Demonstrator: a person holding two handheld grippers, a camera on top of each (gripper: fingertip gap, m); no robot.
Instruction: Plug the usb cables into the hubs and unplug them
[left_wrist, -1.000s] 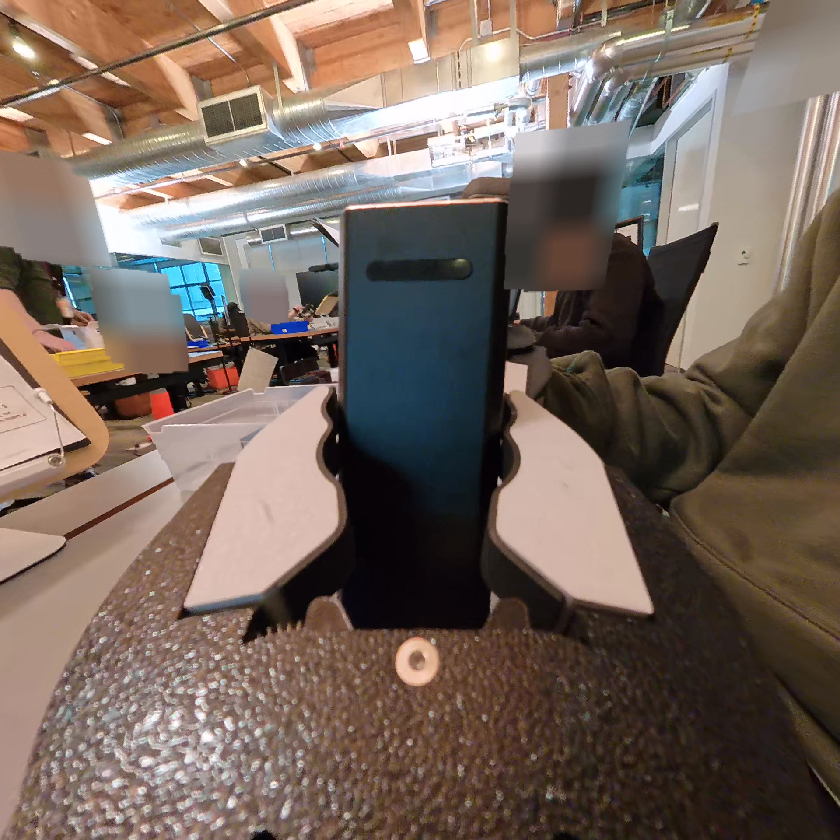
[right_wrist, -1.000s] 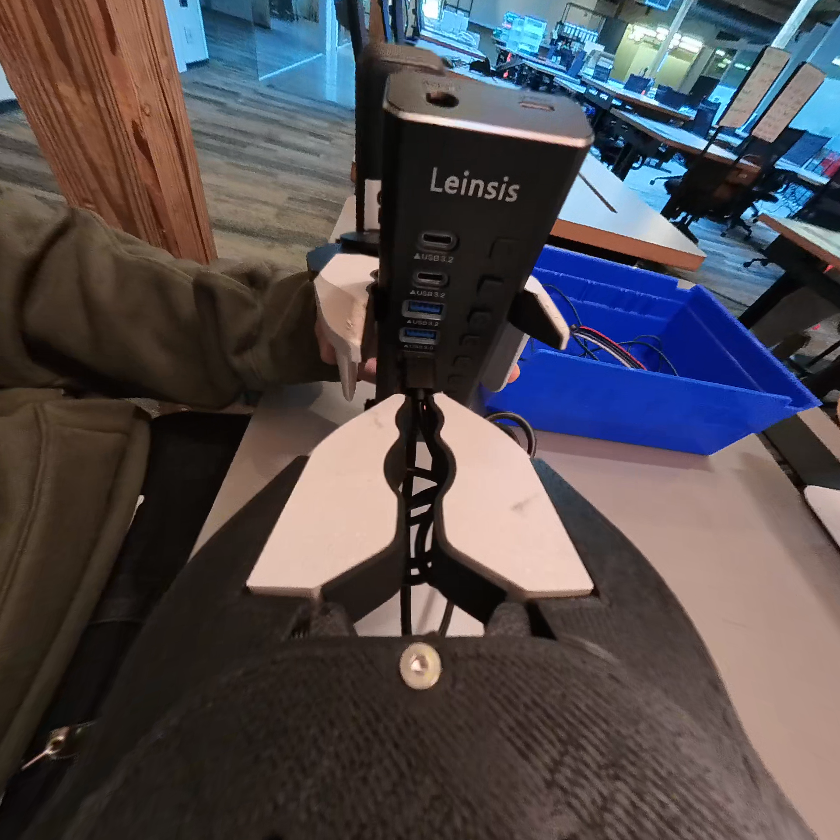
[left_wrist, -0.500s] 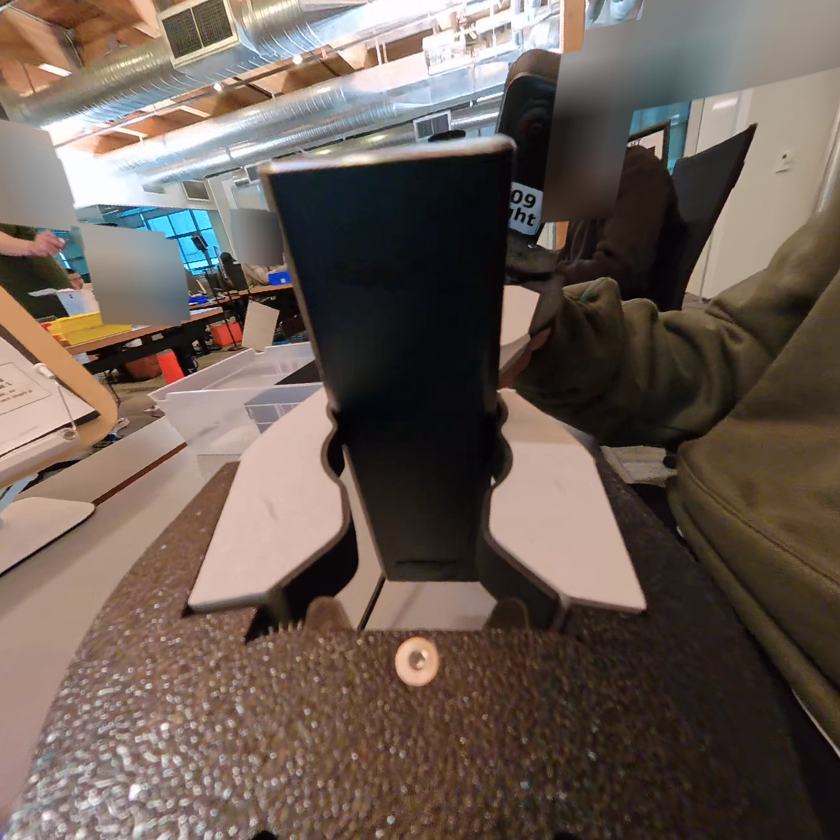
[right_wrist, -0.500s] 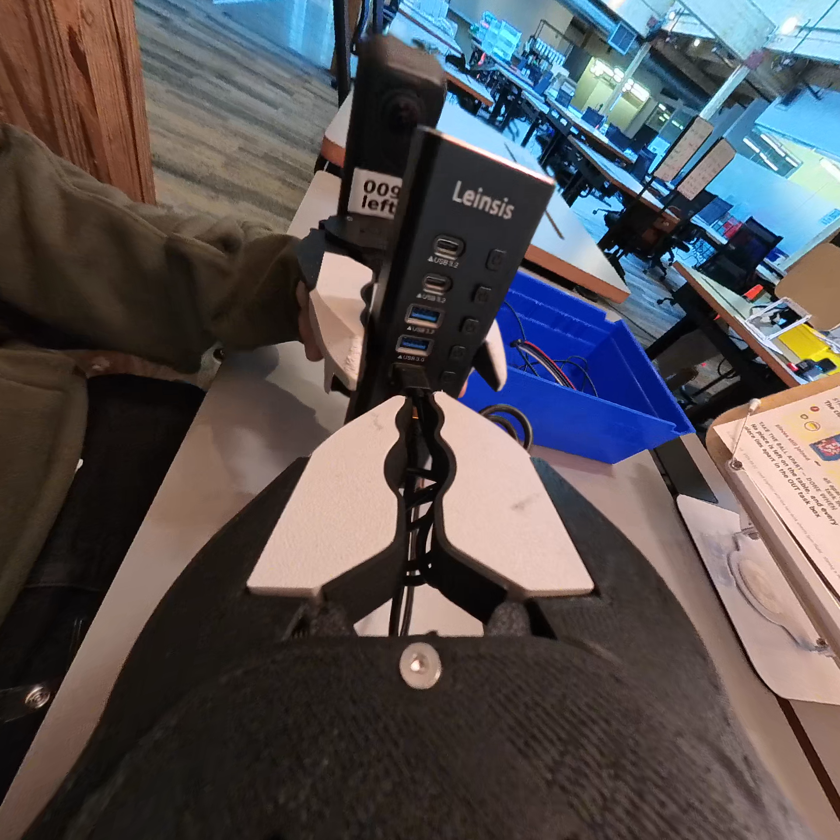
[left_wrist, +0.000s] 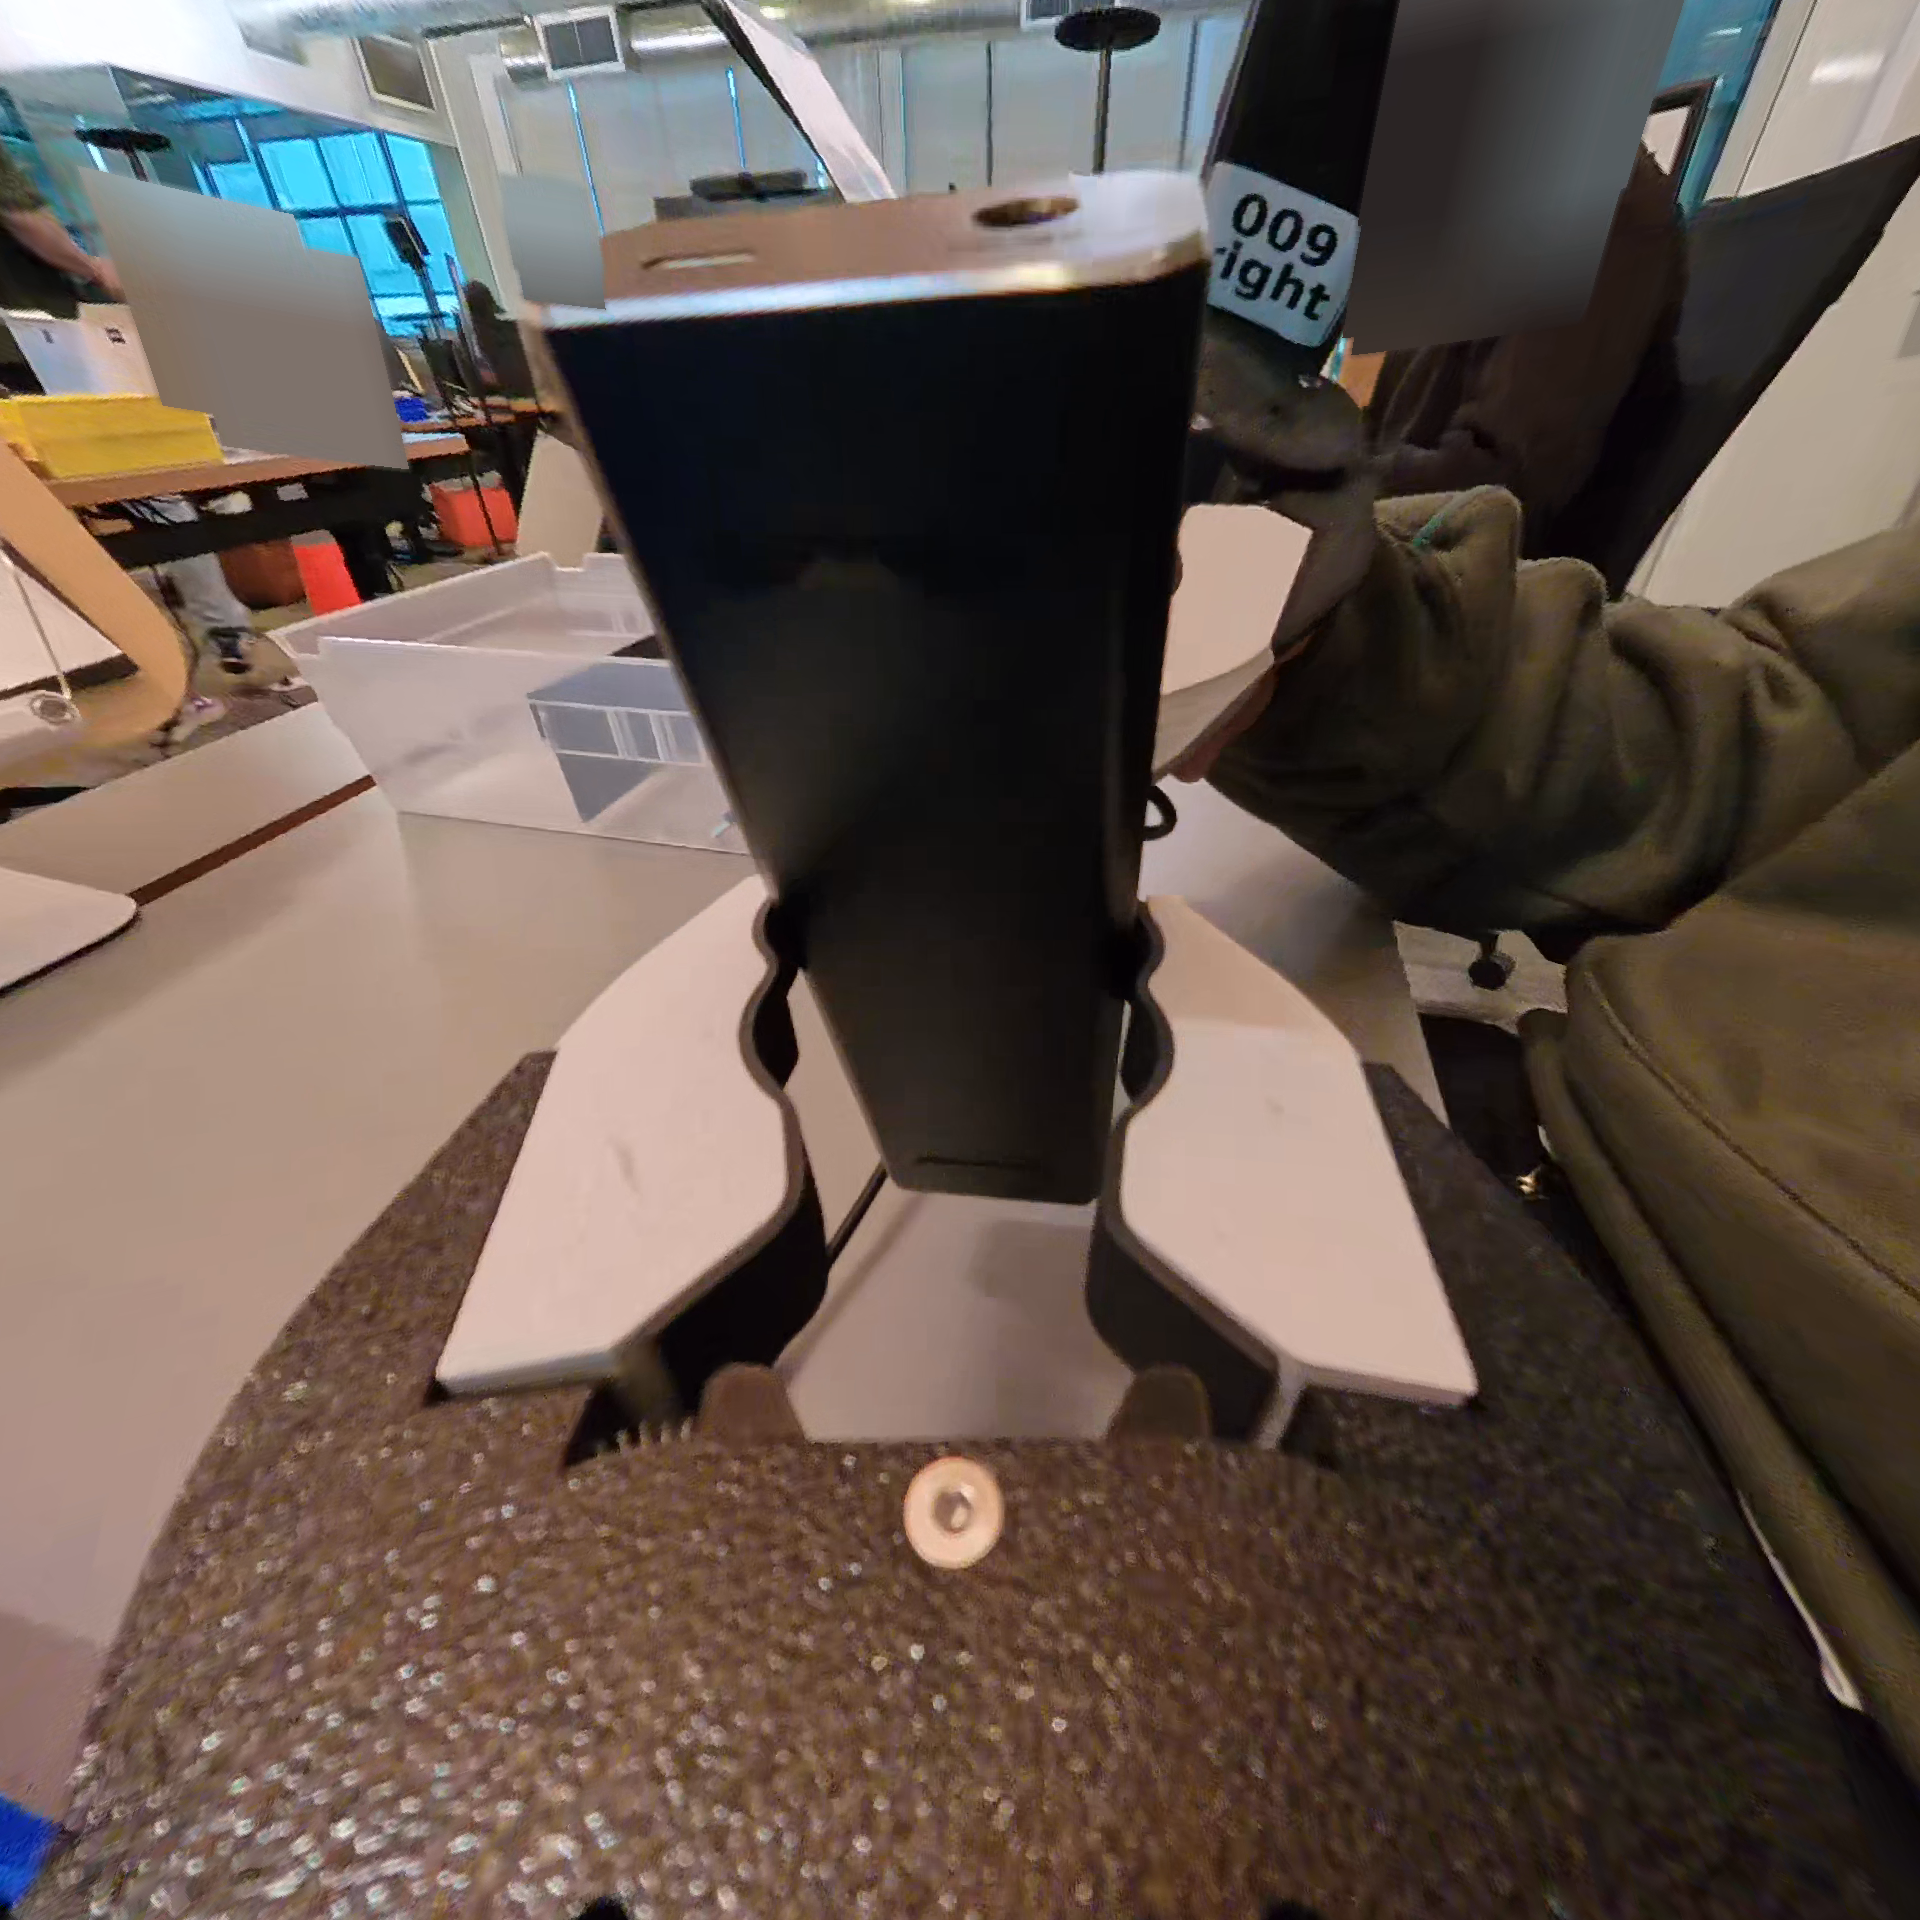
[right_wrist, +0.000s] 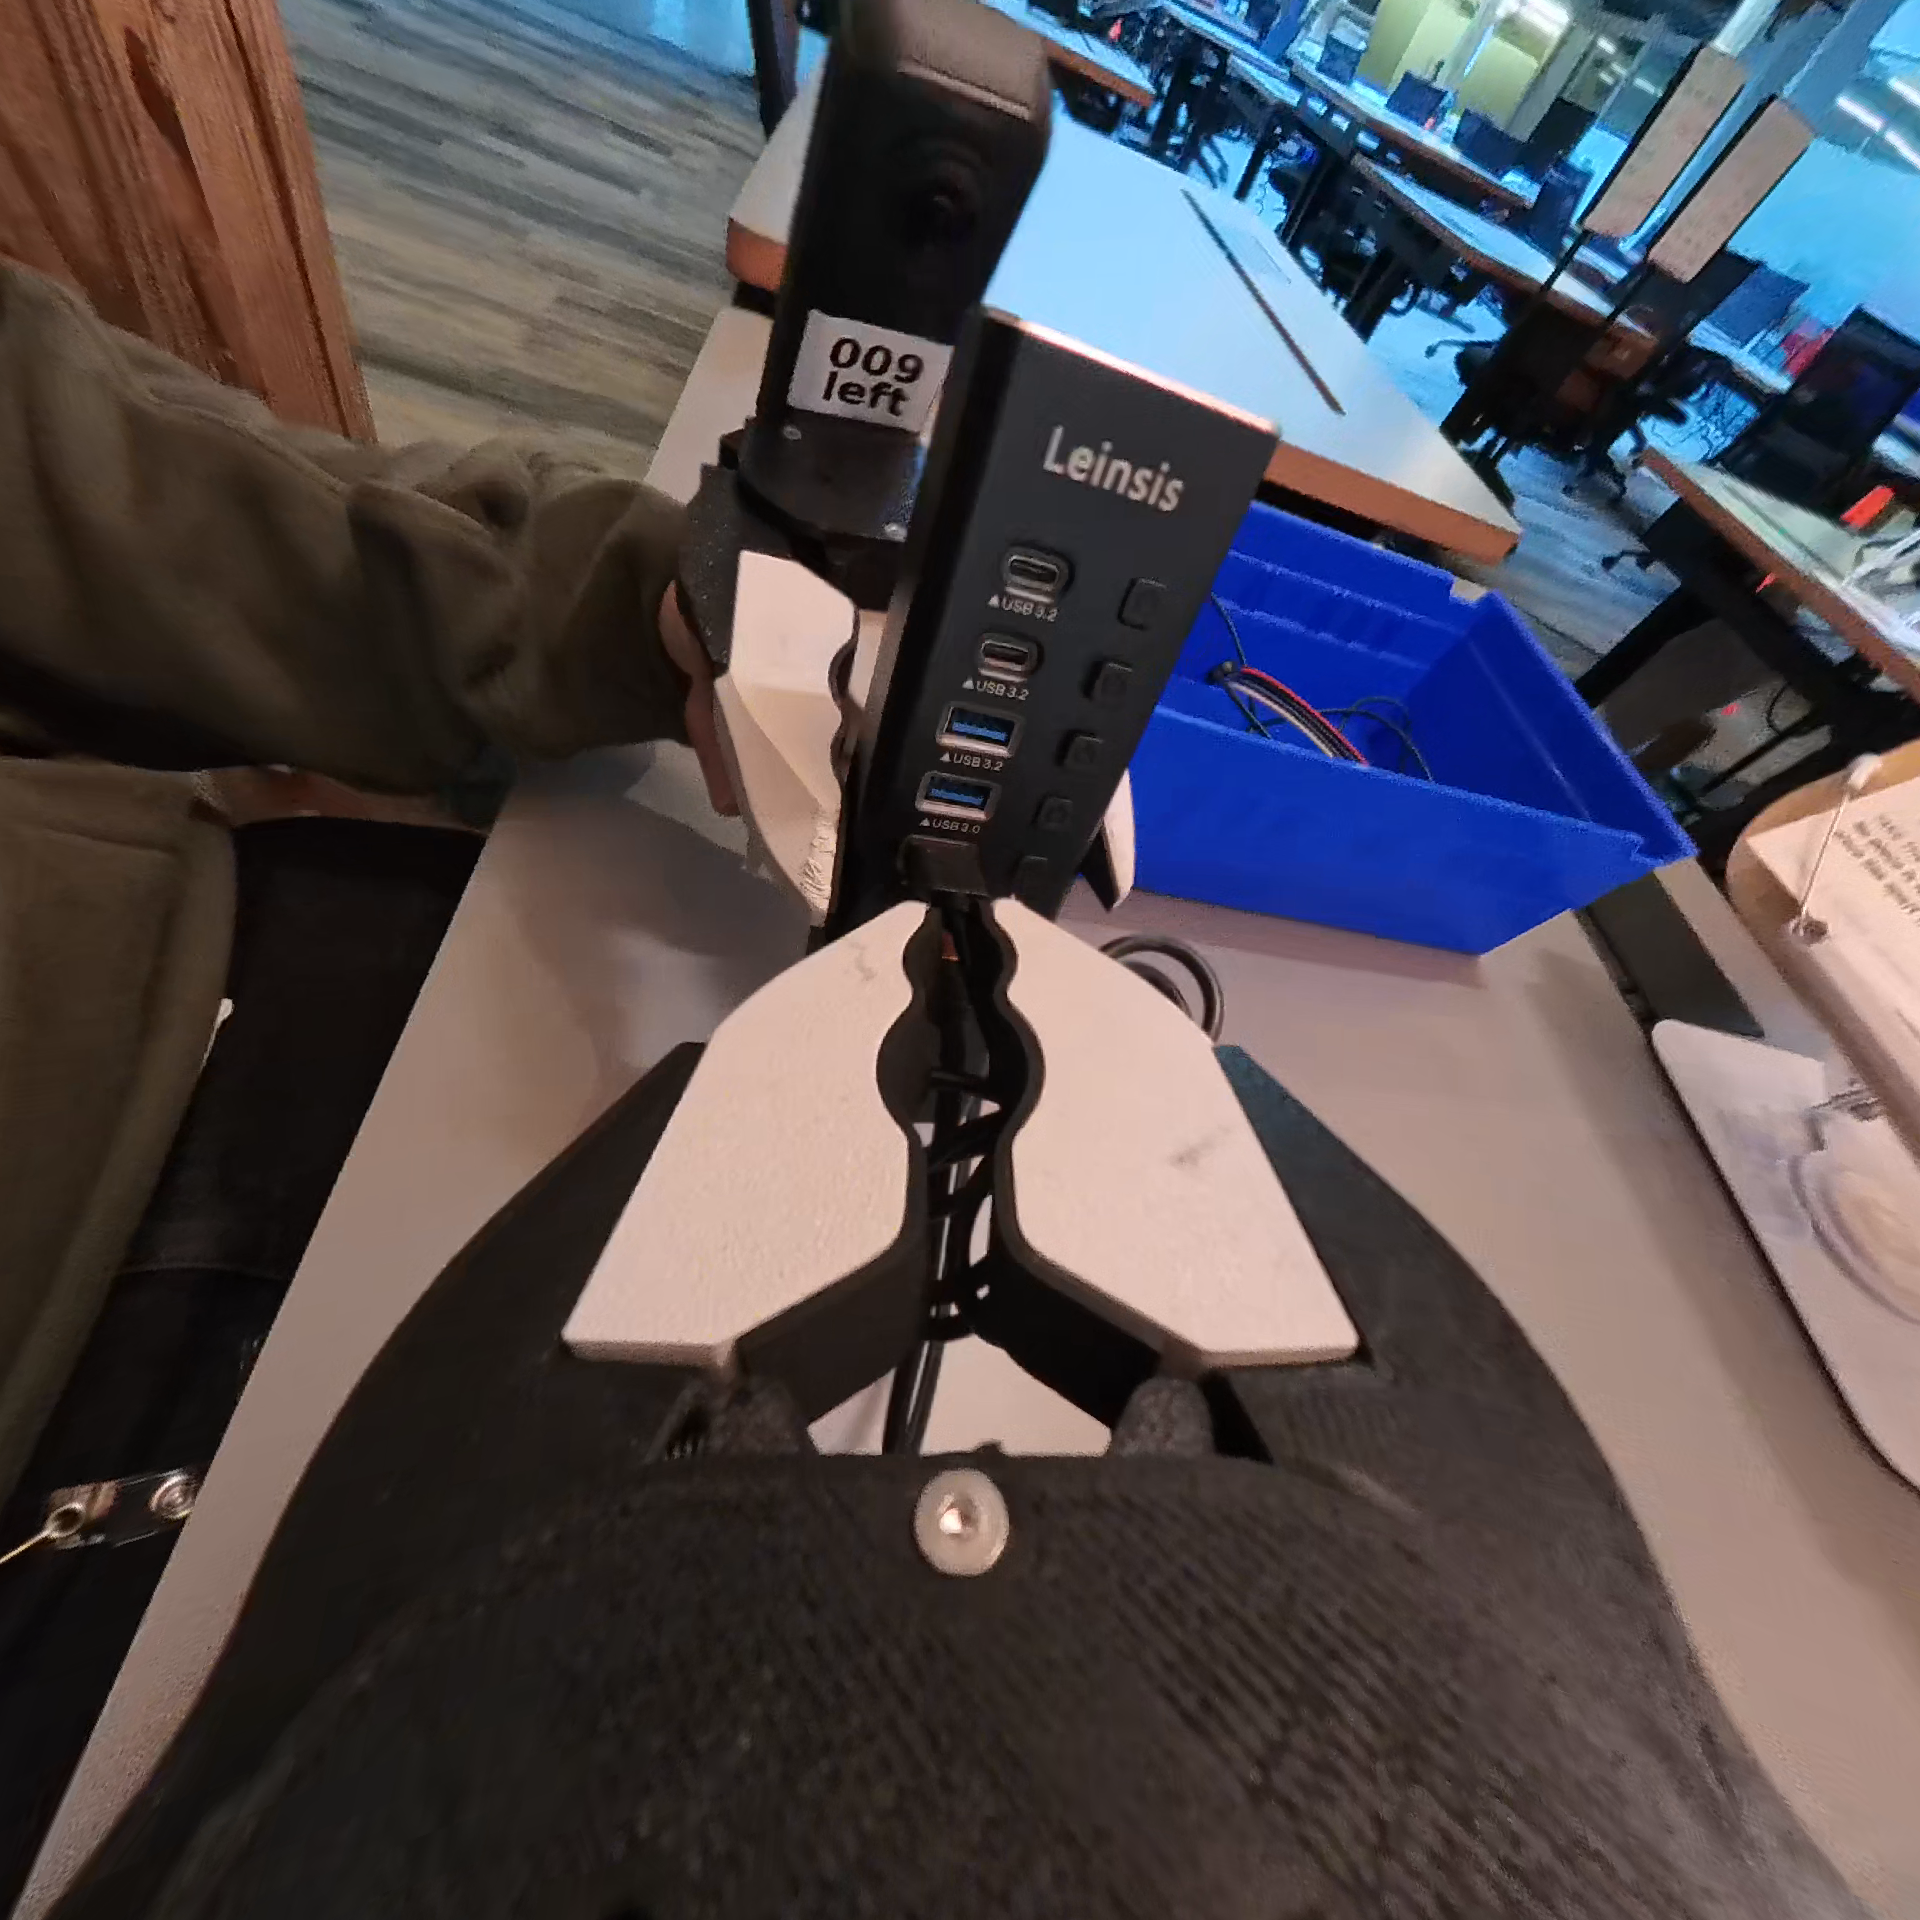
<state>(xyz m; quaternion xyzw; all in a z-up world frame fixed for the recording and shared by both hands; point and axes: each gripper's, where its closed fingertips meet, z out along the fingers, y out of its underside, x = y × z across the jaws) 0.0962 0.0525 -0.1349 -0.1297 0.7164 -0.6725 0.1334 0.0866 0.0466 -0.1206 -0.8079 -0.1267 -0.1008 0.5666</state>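
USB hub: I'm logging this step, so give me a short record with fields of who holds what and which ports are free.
hub: black USB hub, upright, clamped by left gripper
cable: black cable, held by right gripper, plug in lowest port
free ports: four above the plug
background: blue bin on the table

Black hub upright above the table, black usb cable plugged into its lowest port.

Wooden post, desk rows, windows
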